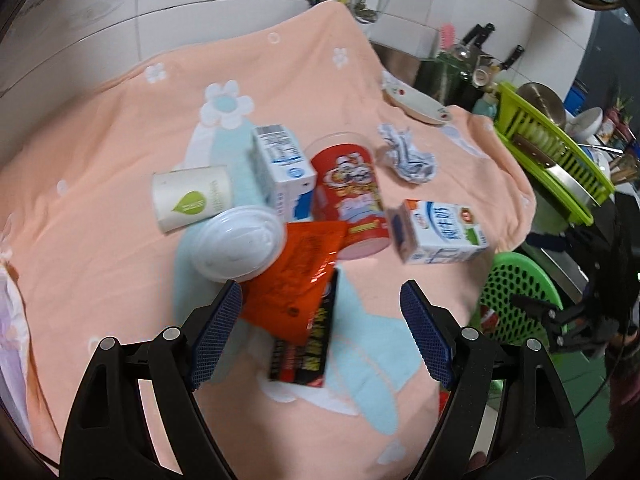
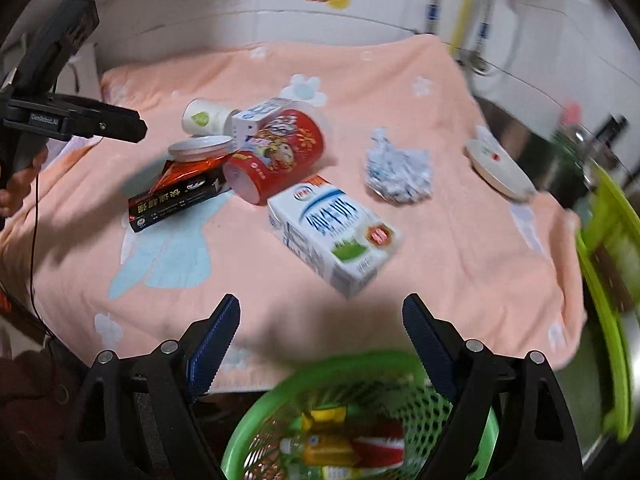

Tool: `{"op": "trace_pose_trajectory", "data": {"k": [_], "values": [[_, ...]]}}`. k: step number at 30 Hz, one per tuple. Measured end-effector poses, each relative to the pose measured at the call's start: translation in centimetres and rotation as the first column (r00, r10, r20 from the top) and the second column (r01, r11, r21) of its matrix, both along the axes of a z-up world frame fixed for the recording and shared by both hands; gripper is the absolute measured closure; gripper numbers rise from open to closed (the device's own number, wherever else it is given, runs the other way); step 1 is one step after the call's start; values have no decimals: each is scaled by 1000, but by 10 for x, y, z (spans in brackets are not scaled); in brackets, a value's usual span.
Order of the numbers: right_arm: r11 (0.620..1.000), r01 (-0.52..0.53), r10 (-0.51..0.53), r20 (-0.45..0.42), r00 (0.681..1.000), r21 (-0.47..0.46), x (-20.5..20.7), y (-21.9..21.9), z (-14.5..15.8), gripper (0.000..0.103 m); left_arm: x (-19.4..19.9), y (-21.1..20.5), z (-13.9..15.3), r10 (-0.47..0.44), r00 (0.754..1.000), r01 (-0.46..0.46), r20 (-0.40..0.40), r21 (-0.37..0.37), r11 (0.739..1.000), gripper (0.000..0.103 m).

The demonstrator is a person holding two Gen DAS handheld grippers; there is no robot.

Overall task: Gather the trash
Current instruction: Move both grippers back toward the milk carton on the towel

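Observation:
Trash lies piled on a peach flowered cloth (image 1: 100, 240): a paper cup (image 1: 192, 200), a milk carton (image 1: 280, 168), a red snack tub (image 1: 352, 200), a white lid (image 1: 238, 244), an orange packet (image 1: 296, 280) on a black packet (image 1: 304, 356), a second milk carton (image 1: 440, 232) and crumpled paper (image 1: 408, 156). My left gripper (image 1: 320, 292) hangs open just above the packets and holds nothing. My right gripper (image 2: 322, 304) is open and empty over the cloth's near edge, short of the second milk carton (image 2: 336, 236). Below it stands a green basket (image 2: 256, 420) holding several wrappers.
A white dish (image 2: 496, 168) sits at the cloth's far right corner. A green dish rack (image 1: 552, 148) with bowls and knives stands to the right of the cloth. A tiled wall with pipes runs behind. A hand holds the left gripper's body (image 2: 80, 120) at the left.

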State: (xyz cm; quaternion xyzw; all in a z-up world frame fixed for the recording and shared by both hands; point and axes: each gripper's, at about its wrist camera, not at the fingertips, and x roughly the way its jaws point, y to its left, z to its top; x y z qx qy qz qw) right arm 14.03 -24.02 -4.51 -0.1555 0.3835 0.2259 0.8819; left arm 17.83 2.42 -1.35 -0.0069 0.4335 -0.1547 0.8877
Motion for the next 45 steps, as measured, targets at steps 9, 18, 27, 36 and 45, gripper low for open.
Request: {"op": "trace_pose_trajectory", "data": {"k": [9, 18, 27, 36, 45], "values": [[984, -152, 148, -48, 988, -93, 46, 29, -13, 20, 4, 19, -15, 9, 1000, -8, -17, 40, 999, 27], [960, -233, 222, -90, 971, -152, 84, 46, -28, 16, 10, 22, -36, -26, 998, 29, -59, 57, 998, 35], [947, -268, 253, -102, 962, -177, 103, 56, -38, 13, 13, 12, -40, -78, 996, 80, -51, 50, 996, 38], [947, -271, 246, -153, 957, -171, 120, 60, -49, 13, 26, -8, -49, -127, 990, 131, -62, 58, 990, 50], [957, -255, 233, -158, 960, -138, 119, 55, -47, 24, 38, -27, -55, -146, 988, 150, -40, 114, 982, 57]]}}
